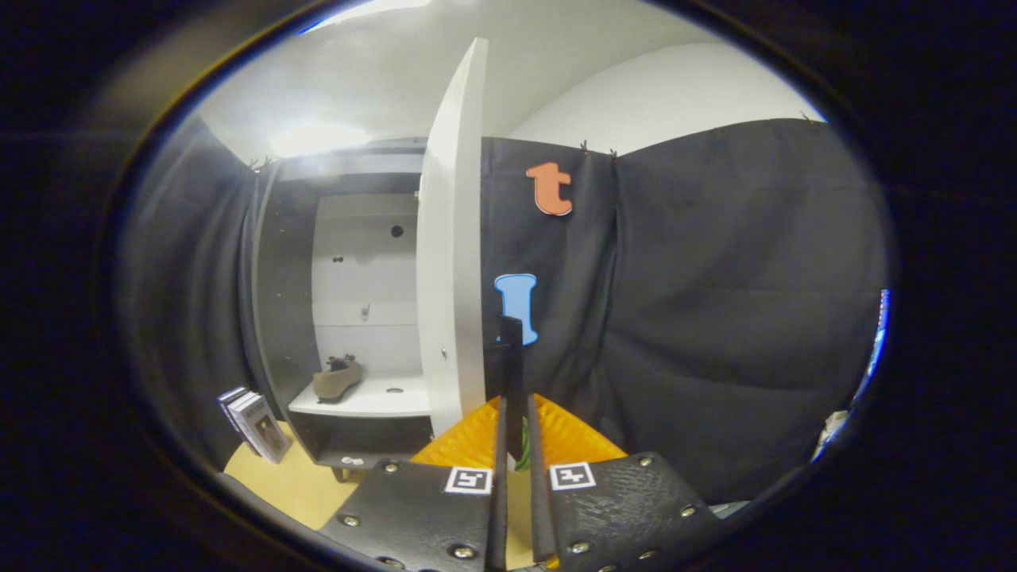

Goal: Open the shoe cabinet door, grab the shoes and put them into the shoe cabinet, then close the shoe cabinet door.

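Two fingers (512, 373) of the gripper (511, 342) stand pressed nearly together, a thin slit between them and nothing visibly pinched; a bit of green shows low in that slit, too small to identify. Just ahead of the fingers, slightly to their left, the cabinet door (451, 262) stands swung wide open and edge-on. The fingertips lie close beside the door's free edge; whether they touch it cannot be told.

Beyond the door, the shoe cabinet (361, 302) is open, with a pale back panel and dark side walls. One shoe (337, 380) lies on the white shelf (373, 401), near that shelf's left edge, toe pointing toward the front. A lower compartment under the shelf is dark and hard to read. Left of the cabinet, some books (254, 421) lean on the wooden floor (298, 485), against the booth's wall.

Judging by this layout, the shoe step looks at least partly done, and the step in hand is probably closing the door. That would call for bringing the fingers against the door's outer face and pushing it round toward the cabinet front, keeping contact as it swings.

Whether a second shoe remains outside cannot be told. The cabinet's top is washed out by glare, and its base is cut off by the gripper body.
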A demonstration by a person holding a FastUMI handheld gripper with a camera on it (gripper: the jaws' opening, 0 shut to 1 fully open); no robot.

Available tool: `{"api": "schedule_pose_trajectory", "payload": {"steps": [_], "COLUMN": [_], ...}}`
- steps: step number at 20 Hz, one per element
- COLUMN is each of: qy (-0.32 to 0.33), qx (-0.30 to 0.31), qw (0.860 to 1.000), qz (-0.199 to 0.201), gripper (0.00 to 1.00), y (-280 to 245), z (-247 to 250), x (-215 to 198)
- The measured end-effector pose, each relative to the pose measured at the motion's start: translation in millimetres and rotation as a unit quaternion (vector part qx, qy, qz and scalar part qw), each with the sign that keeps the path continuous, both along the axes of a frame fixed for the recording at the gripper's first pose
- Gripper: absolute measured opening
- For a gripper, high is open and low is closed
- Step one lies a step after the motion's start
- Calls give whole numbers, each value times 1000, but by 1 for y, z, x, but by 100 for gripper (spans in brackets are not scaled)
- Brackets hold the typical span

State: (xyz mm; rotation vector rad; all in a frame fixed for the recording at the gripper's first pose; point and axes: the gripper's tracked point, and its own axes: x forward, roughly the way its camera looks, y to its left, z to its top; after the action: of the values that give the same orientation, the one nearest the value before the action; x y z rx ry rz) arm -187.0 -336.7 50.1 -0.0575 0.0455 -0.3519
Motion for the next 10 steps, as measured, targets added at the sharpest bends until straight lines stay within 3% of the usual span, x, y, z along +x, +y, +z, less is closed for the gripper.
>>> {"api": "schedule_pose_trajectory", "payload": {"steps": [5,10], "qy": [-13,-8], "qx": [-13,-18], "qw": [1000,997], "qz": [15,80], "gripper": [12,12], "y": [21,91], "z": [8,-22], "x": [-18,-28]}}
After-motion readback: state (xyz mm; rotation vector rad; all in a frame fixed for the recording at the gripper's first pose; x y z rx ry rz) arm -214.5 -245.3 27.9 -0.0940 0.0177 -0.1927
